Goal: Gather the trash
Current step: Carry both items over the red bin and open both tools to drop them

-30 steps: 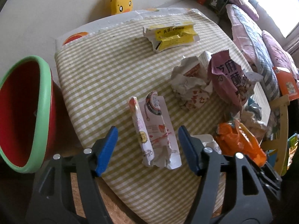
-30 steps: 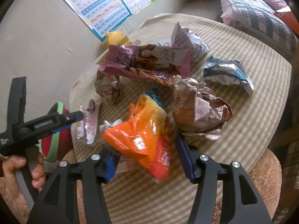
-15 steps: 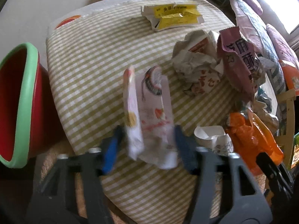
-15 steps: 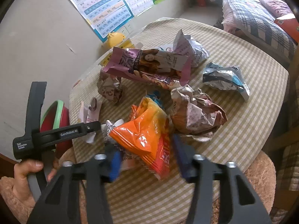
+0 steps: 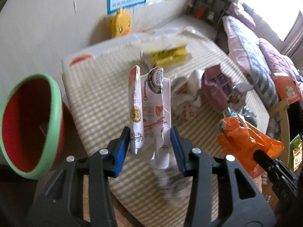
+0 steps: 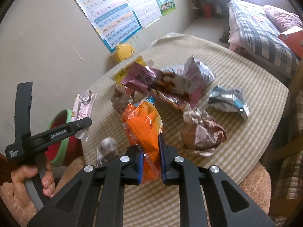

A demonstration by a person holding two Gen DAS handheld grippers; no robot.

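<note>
Left wrist view: the pink-and-white wrapper stands upright between the blue pads of the left gripper, both pads pressed against its lower end, and it looks lifted off the checked table. Its torn bottom flap hangs loose below the pads. Off to the left of the fingers sits the red bin with the green rim, mouth tilted toward us, well apart from the wrapper. Beyond the fingertips lie a yellow packet, a crumpled white paper and a purple snack bag, all on the table.

Over on the right wrist view, the right gripper is clamped on the orange bag, pads squeezing its crimped lower edge, the bag puffing up ahead of the fingers. Just right of those fingers is a brown crumpled wrapper; farther right, a silver-blue packet. A small grey wad sits just left of the fingers, at the table's near edge.

Now the risks, as I read them. The left grip catches only the wrapper's thin, split lower end; a quick swing to the bin could let it slip or tear free. The orange bag is slick and held by one edge, so it may slide out. And both hands heading for one bin mouth could bump each other.
</note>
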